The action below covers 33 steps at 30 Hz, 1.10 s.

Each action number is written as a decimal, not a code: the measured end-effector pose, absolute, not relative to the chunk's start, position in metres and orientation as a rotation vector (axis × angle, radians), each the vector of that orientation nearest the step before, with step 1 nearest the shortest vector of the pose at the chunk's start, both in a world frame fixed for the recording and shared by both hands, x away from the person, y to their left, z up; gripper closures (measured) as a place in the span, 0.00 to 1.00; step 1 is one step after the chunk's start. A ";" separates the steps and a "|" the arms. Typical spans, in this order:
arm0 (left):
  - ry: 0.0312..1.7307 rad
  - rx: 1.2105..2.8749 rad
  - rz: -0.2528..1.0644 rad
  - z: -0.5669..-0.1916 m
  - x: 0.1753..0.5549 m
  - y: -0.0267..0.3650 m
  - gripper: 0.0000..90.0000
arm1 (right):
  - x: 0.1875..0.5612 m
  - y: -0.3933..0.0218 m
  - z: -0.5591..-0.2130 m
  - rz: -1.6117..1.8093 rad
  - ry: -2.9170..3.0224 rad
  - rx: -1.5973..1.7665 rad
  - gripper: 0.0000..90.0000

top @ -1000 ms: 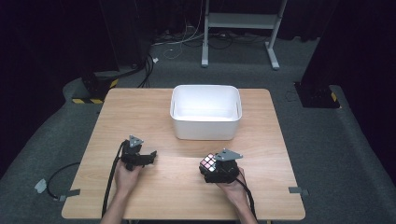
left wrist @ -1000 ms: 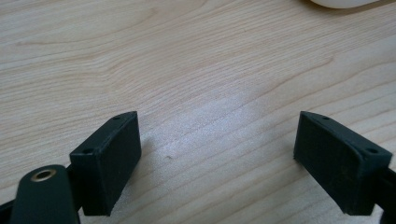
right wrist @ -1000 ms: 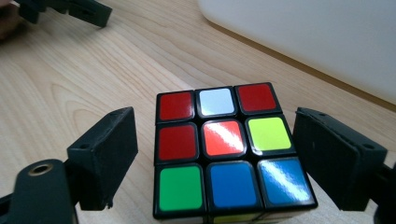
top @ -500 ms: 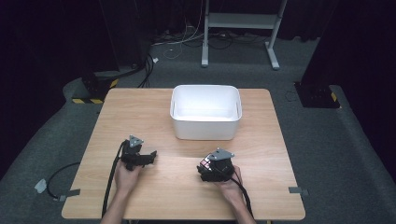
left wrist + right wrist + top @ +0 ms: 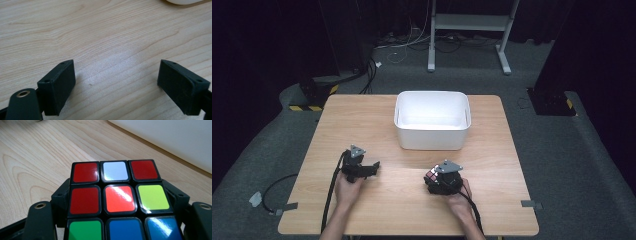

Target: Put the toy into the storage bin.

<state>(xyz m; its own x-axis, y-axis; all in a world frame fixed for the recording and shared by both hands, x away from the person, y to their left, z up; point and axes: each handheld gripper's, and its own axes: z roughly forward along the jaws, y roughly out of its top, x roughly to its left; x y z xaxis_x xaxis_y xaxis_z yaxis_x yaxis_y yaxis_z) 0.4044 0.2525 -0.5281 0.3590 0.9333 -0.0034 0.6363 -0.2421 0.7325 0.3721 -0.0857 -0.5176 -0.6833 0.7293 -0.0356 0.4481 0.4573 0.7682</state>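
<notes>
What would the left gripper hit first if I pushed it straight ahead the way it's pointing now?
Probably nothing soon. The left gripper, jaws open and holding nothing, faces bare wooden table. The white bin sits at the far upper right, seemingly off its line, though depth is hard to judge.

Cube: a puzzle cube (image 5: 120,200) sits between the two black jaws, its top face showing red, white, orange, yellow-green, green and blue stickers.
Right gripper (image 5: 120,202): jaws have just been closing; they flank the cube's sides.
Table (image 5: 32,157): light wood.
Bin (image 5: 175,142): white wall beyond the cube.

Bright tabletop — dark surroundings, slight glare
</notes>
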 end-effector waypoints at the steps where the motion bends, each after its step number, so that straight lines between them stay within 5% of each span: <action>1: 1.358 1.976 0.589 -0.528 0.404 0.253 0.17 | 0.372 -0.086 -0.518 1.080 2.351 0.992 0.31; 33: 1.370 1.968 0.592 -0.528 0.405 0.253 0.17 | 0.377 -0.108 -0.499 1.167 2.380 1.003 0.37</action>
